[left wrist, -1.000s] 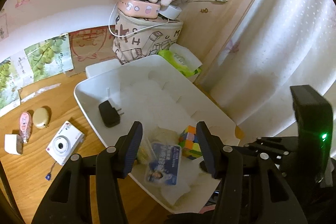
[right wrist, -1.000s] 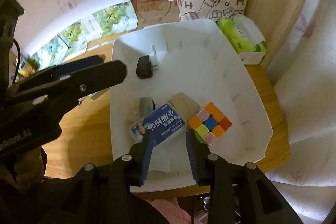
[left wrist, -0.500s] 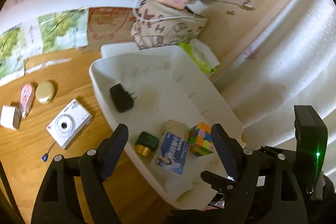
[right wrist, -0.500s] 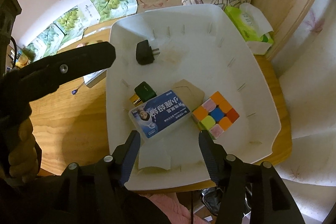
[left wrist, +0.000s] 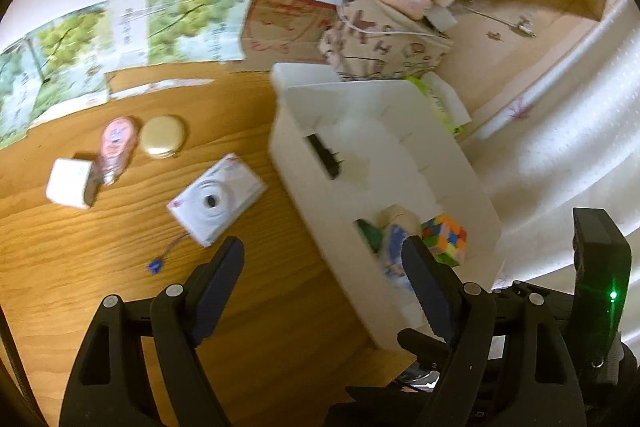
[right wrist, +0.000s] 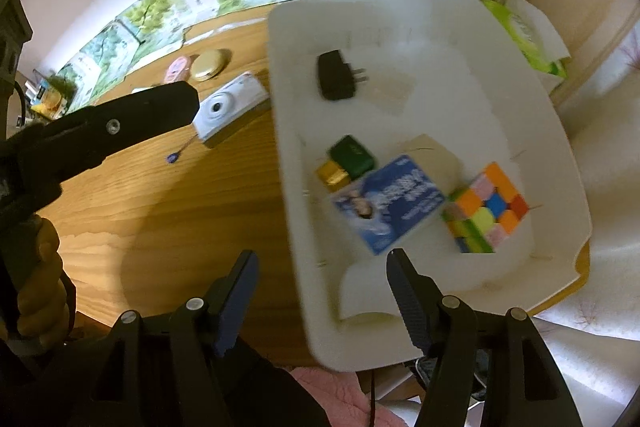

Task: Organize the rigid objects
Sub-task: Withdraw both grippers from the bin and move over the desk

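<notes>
- Bin point(right wrist: 552, 131), white and open-topped, sits at the right end of the wooden counter point(right wrist: 192, 227); we see its near corner hanging past the counter's front edge in the right wrist view.
- Inside it we find a black charger point(right wrist: 336, 81) toward the far end, and a green-and-gold block point(right wrist: 346, 163), a blue card pack point(right wrist: 390, 203) and a colour cube point(right wrist: 486, 213) crowded near the front wall.
- We see the cube just beside the bin's right wall, and the blue pack overlapping the green block's edge.
- Our left hand-held gripper point(left wrist: 320, 279) hangs wide apart and holds nothing, one finger above bare wood and the other in front of the bin's left wall.
- Our right hand-held gripper point(right wrist: 322, 291) is also spread wide and holds nothing, straddling the bin's near left wall.
- On the counter left of the bin lie a white camera point(left wrist: 218, 197) with its strap charm point(left wrist: 154, 267), a beige round case point(left wrist: 162, 141), a pink tape dispenser point(left wrist: 116, 143) and a small white box point(left wrist: 70, 183).
- We note open wood between the camera and the counter's front edge.
- Behind the bin stand a patterned box point(left wrist: 380, 45) and a green tissue pack point(right wrist: 524, 31), close to the bin's far rim.
</notes>
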{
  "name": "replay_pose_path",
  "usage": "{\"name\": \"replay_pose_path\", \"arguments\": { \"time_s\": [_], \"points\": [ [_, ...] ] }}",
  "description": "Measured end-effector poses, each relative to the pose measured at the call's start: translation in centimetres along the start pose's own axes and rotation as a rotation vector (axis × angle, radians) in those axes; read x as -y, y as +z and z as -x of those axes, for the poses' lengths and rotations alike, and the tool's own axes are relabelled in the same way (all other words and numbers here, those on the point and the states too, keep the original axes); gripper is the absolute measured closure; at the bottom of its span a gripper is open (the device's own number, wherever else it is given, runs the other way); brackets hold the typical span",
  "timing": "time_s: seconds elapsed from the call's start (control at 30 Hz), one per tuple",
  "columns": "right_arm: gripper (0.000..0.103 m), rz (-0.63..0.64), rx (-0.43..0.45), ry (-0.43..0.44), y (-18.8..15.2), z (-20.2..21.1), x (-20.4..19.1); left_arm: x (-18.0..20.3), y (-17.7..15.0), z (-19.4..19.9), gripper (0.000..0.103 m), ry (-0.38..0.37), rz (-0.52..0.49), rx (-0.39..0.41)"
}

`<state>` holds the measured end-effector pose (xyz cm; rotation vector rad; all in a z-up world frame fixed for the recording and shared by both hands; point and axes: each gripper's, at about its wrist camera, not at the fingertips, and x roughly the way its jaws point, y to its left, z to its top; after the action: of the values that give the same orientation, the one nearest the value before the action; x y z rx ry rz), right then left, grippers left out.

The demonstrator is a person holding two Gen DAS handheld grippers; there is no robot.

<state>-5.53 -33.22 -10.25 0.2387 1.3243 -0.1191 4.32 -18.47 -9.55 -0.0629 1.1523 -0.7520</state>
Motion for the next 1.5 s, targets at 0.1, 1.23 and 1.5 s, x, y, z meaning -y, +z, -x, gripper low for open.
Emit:
{"name": "replay_pose_path", "arguments": {
  "time_s": [0.1, 1.23, 1.5],
  "points": [
    [0.035, 0.008, -0.01, 0.003, -0.3, -0.4, -1.8, -2.0, -0.5, 0.8, 0.02, 0.016, 0.013, -0.007],
    [0.023, -0.369, 0.021, 0.184, 2.0, -8.7, -12.6, -19.6, -2.8, 4.8, 0.019, 0.309, 0.016, -0.197],
    [0.023, -0.371, 0.174, 0.188, 4.1, -9.3, -12.5, -20.8, -0.4, 3.2, 0.019, 0.348, 0.053, -0.196]
  ]
}}
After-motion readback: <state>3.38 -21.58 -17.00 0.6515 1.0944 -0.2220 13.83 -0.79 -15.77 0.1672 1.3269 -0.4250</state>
